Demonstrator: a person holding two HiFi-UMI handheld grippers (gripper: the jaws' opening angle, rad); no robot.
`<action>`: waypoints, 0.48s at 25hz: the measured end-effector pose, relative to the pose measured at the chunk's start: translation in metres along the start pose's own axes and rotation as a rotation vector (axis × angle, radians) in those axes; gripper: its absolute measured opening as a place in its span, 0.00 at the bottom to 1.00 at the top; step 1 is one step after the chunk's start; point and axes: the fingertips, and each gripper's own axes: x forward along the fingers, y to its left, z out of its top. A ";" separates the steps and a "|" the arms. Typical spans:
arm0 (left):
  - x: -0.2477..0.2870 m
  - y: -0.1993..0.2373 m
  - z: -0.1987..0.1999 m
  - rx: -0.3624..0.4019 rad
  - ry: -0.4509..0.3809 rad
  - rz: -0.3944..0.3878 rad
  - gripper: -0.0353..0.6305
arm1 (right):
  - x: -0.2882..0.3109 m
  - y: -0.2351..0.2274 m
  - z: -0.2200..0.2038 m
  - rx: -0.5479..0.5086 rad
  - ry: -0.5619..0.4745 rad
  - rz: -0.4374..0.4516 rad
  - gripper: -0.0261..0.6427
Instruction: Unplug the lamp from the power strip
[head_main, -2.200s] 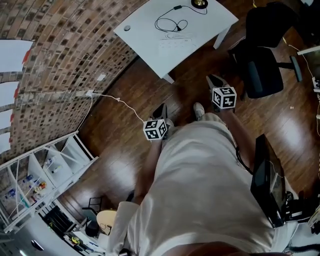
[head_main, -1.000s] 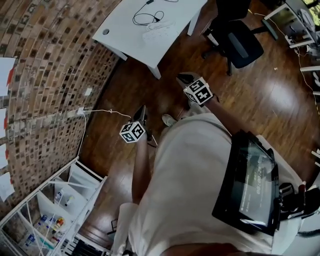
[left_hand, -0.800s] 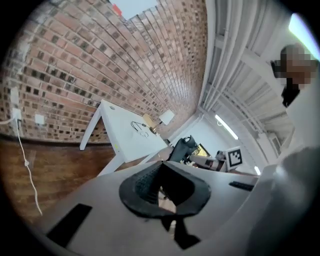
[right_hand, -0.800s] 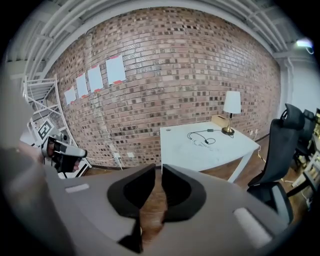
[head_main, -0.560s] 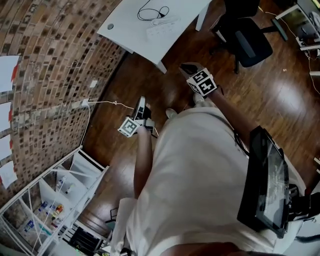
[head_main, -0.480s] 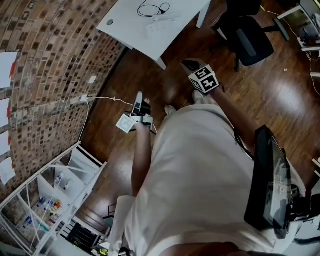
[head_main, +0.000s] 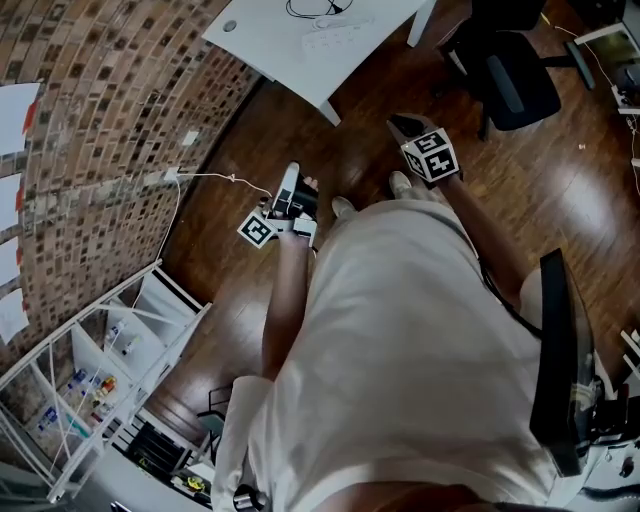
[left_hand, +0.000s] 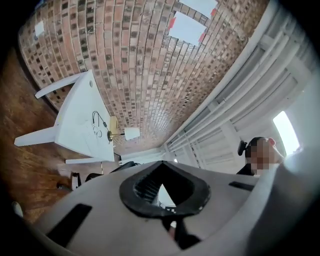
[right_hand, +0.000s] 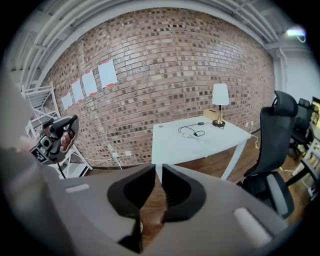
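Observation:
The white desk (head_main: 300, 45) stands far ahead by the brick wall, well out of reach of both grippers. On it lie a white power strip (head_main: 335, 28) and a looped black cable (head_main: 315, 8). The right gripper view shows the lamp (right_hand: 220, 102) upright at the desk's far right corner, with its cable (right_hand: 190, 131) running across the top. My left gripper (head_main: 290, 172) hangs over the floor in front of the person, rolled on its side, jaws shut and empty. My right gripper (head_main: 405, 125) is held level toward the desk, jaws nearly together with nothing between them.
A black office chair (head_main: 515, 80) stands to the right of the desk. A white cable runs from a wall socket (head_main: 175, 178) along the floor. A white shelf rack (head_main: 90, 370) stands at the lower left. A dark screen (head_main: 560, 370) hangs at the person's right side.
The left gripper has rolled over and risen a little, and its marker cube now faces sideways. The desk has slid toward the top edge of the head view. The right gripper keeps its pose.

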 end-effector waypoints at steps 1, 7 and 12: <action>0.002 0.008 -0.001 -0.006 -0.007 0.041 0.06 | -0.001 -0.001 -0.002 -0.001 0.003 0.003 0.09; -0.018 0.069 -0.001 -0.040 -0.118 0.392 0.06 | -0.009 -0.006 -0.013 0.005 0.003 0.006 0.09; -0.015 0.072 -0.018 -0.006 -0.091 0.408 0.05 | -0.021 -0.016 -0.023 -0.002 0.006 0.005 0.09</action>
